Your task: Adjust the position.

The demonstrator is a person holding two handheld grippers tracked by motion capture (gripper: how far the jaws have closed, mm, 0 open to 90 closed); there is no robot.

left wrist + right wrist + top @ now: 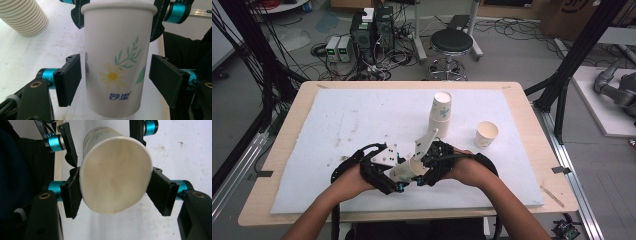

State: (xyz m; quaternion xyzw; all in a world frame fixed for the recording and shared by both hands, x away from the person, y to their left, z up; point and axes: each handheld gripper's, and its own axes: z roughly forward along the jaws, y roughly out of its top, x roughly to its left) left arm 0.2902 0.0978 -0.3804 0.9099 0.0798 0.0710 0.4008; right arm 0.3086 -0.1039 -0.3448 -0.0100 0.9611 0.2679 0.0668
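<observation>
A: Our right gripper [113,191] pinches the white flowered paper cup [115,173] at its rim, above the table's near edge.

B: Yep, left gripper [115,80] spread beside it; the white foam mat [347,120] leaves us room.

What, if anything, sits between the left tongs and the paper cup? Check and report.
Nothing visible. In the left gripper view the paper cup hangs between the left tongs, with a bare gap at each pad and no object in it. The right tongs grip the cup near its rim. The cup stack and the lone cup stand well aside.
</observation>
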